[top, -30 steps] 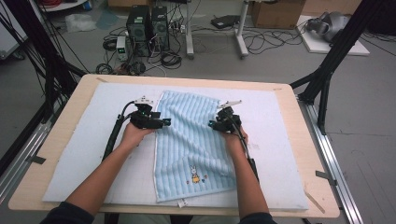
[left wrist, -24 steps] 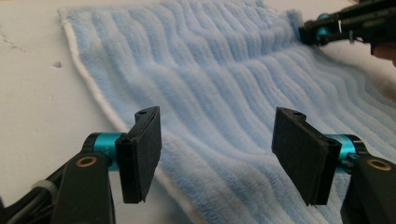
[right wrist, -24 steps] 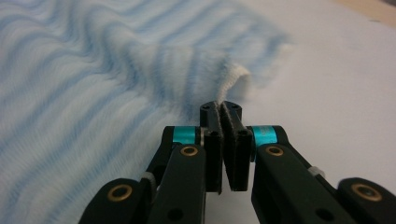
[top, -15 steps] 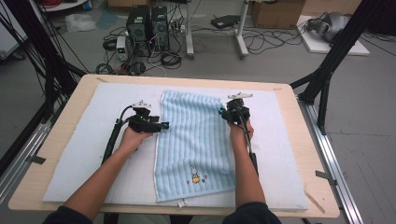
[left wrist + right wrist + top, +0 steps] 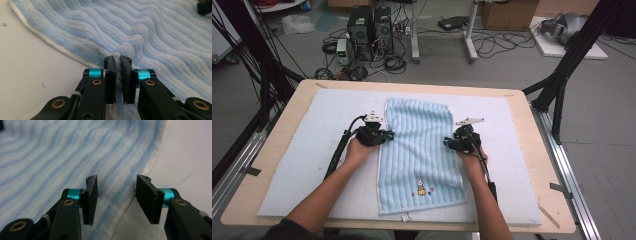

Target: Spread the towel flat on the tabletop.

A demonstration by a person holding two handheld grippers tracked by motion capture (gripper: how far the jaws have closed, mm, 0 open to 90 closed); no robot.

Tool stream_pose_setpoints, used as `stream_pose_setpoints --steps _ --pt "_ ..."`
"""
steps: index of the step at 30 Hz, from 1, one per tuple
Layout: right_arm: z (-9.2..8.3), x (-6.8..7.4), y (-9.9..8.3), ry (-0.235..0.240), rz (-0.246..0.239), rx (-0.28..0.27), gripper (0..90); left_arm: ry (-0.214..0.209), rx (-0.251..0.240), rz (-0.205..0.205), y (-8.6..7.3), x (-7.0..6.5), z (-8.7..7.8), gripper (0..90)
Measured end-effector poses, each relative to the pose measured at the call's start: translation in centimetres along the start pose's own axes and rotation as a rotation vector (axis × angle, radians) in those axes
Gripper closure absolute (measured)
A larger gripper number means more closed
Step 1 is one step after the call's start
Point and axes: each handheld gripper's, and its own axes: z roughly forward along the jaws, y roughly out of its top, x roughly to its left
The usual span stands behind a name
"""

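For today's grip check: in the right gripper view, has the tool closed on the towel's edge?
No, the right tool stands open, its pads apart over the blue striped towel edge.

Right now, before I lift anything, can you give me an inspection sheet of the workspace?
Surface: wooden table covered by a white mat, flat.
Job's things: blue striped towel spread on the mat, with a small rabbit motif near the person's end.
Clutter: nothing seen on the mat besides the towel.
Grippers: left gripper has just been closing and pinches a fold at the towel's left edge; right gripper stands open astride the towel's right edge, pads not pressing.
Cables: a black cable trails from the left gripper; loose cables lie on the floor.
Surroundings: computer towers, a cardboard box, black frame legs.
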Motion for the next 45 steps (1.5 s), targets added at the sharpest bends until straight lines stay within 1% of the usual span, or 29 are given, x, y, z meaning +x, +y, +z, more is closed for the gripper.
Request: stream_pose_setpoints --steps 1,3,5,6,8,10,11,13,14,16,17,18,19,21,22,23,26,28,29,32,34,36,38,40,41,42,43,44,45 --pt "0.1 0.0 0.2 0.013 -0.017 -0.010 72.8 0.005 -0.009 -0.018 0.1 0.3 0.0 83.4" --pt "0.6 0.1 0.6 0.025 -0.032 -0.012 84.7 0.009 -0.009 -0.039 0.3 0.9 0.2 83.4" --pt "1.2 0.0 1.1 0.006 -0.042 -0.013 85.6 0.020 -0.007 -0.054 0.7 1.4 0.5 83.4" --pt "1.5 -0.1 1.4 -0.011 -0.046 -0.025 85.7 0.031 -0.013 -0.064 0.9 1.6 0.7 83.4" --pt "2.1 -0.3 2.0 -0.038 -0.031 -0.041 85.6 0.048 -0.019 -0.075 1.3 2.2 1.0 83.4" --pt "2.8 -0.5 2.4 -0.068 -0.040 -0.047 85.5 0.069 -0.020 -0.086 1.7 2.5 1.6 83.4" --pt "3.1 -0.5 2.6 -0.081 -0.040 -0.049 85.3 0.084 -0.025 -0.081 1.8 2.6 1.8 83.4" --pt "3.5 -0.5 3.0 -0.119 -0.045 -0.061 84.8 0.096 -0.021 -0.081 2.1 2.8 2.2 83.4" --pt "3.6 -0.4 3.2 -0.128 -0.035 -0.063 84.8 0.108 -0.021 -0.071 2.3 2.9 2.3 83.4" --pt "3.8 -0.5 3.5 -0.141 -0.028 -0.081 84.8 0.114 -0.025 -0.073 2.6 3.1 2.6 83.4" --pt "3.9 -0.5 3.5 -0.144 -0.029 -0.077 84.5 0.114 -0.028 -0.073 2.7 3.2 2.7 83.3" --pt "4.0 -0.6 3.5 -0.144 -0.025 -0.076 83.4 0.118 -0.036 -0.072 2.7 3.2 2.7 81.7" --pt "4.0 -0.7 3.5 -0.146 -0.017 -0.073 81.2 0.121 -0.046 -0.088 2.7 3.2 2.7 76.1" --pt "3.8 -0.9 3.4 -0.142 0.006 -0.082 72.2 0.109 -0.039 -0.122 2.6 3.3 2.5 56.3" --pt "3.6 -1.0 3.4 -0.133 0.024 -0.082 66.4 0.097 -0.041 -0.136 2.5 3.4 2.3 49.2" --pt "3.3 -1.2 3.4 -0.130 0.028 -0.085 62.6 0.089 -0.050 -0.145 2.4 3.4 2.1 46.7" --pt "2.3 -1.5 3.1 -0.109 0.062 -0.108 52.8 0.072 -0.064 -0.161 2.0 3.4 1.3 40.1" --pt "1.5 -1.8 2.9 -0.075 0.086 -0.114 49.7 0.060 -0.075 -0.163 1.7 3.3 0.7 38.9" --pt "1.1 -1.9 2.7 -0.063 0.092 -0.117 49.7 0.055 -0.077 -0.157 1.5 3.3 0.3 38.9" --pt "0.0 -1.9 2.3 -0.046 0.071 -0.131 50.5 0.041 -0.076 -0.146 1.0 3.2 -0.5 38.8" --pt "-0.6 -2.0 2.0 -0.021 0.059 -0.136 51.4 0.024 -0.053 -0.137 1.0 3.0 -0.9 37.5" --pt "-1.1 -1.9 1.6 -0.012 0.049 -0.130 52.1 0.025 -0.068 -0.132 0.8 2.7 -1.3 37.9" --pt "-1.4 -1.8 1.2 -0.007 0.036 -0.120 52.3 0.021 -0.048 -0.123 0.5 2.3 -1.4 38.5" --pt "-1.6 -1.6 0.6 0.033 0.041 -0.111 52.4 0.007 -0.026 -0.116 0.0 1.9 -1.3 40.6" --pt "-1.6 -1.3 0.4 0.043 0.038 -0.103 52.5 -0.003 -0.009 -0.107 -0.2 1.7 -1.2 41.7" --pt "-1.4 -1.1 0.1 0.057 0.026 -0.091 52.7 -0.010 0.022 -0.084 -0.3 1.4 -1.0 43.3" --pt "-1.2 -0.7 0.0 0.067 0.019 -0.056 52.8 0.013 0.018 -0.056 -0.4 1.0 -1.0 43.0" --pt "-0.9 -0.4 0.0 0.064 -0.002 -0.027 55.3 0.036 0.022 -0.032 -0.4 0.8 -0.9 45.5" --pt "-0.6 0.0 -0.1 0.055 -0.032 -0.003 61.0 0.068 0.029 0.004 -0.4 0.5 -0.9 49.4"
